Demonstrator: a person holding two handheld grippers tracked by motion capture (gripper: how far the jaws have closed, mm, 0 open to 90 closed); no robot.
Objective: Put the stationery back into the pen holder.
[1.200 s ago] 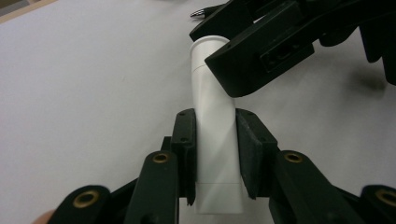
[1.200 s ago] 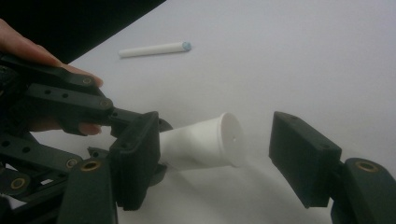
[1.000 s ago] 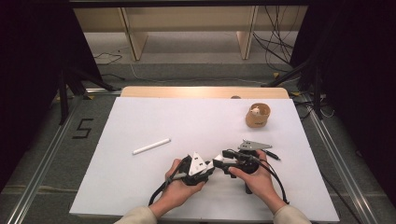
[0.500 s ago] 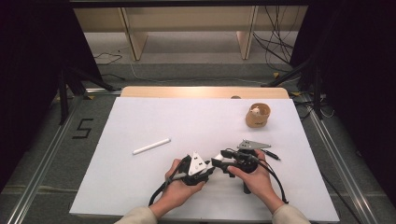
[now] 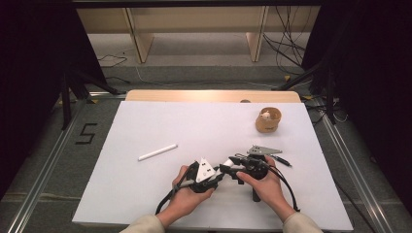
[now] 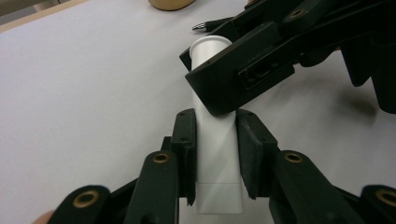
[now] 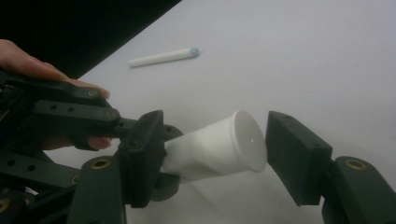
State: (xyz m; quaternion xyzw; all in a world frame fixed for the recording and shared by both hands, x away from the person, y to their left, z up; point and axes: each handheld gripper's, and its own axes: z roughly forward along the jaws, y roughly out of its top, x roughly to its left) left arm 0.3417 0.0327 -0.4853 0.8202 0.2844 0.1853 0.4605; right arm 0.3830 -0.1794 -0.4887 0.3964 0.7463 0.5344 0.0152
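A white tube [image 6: 217, 158] with a round cap [image 7: 245, 140] lies clamped in my left gripper [image 6: 217, 126], whose pads press on both sides of its body. My right gripper [image 7: 215, 140] faces it from the other side. Its jaws have just been closing around the cap end, which sits between them, with a thin gap still showing at the right pad [image 7: 294, 154]. In the high view both hands hold the left gripper [image 5: 221, 174] and the right gripper [image 5: 234, 166] tip to tip near the table's front edge.
A white stick [image 5: 158, 152] lies on the white table [image 5: 194, 121] to the left. A small wooden cup [image 5: 268, 120] stands at the back right. A dark pen [image 5: 281, 160] rests just beyond the right hand.
Both hands keep their place. Seen from above, any narrowing of the right gripper's jaws is too small to make out.
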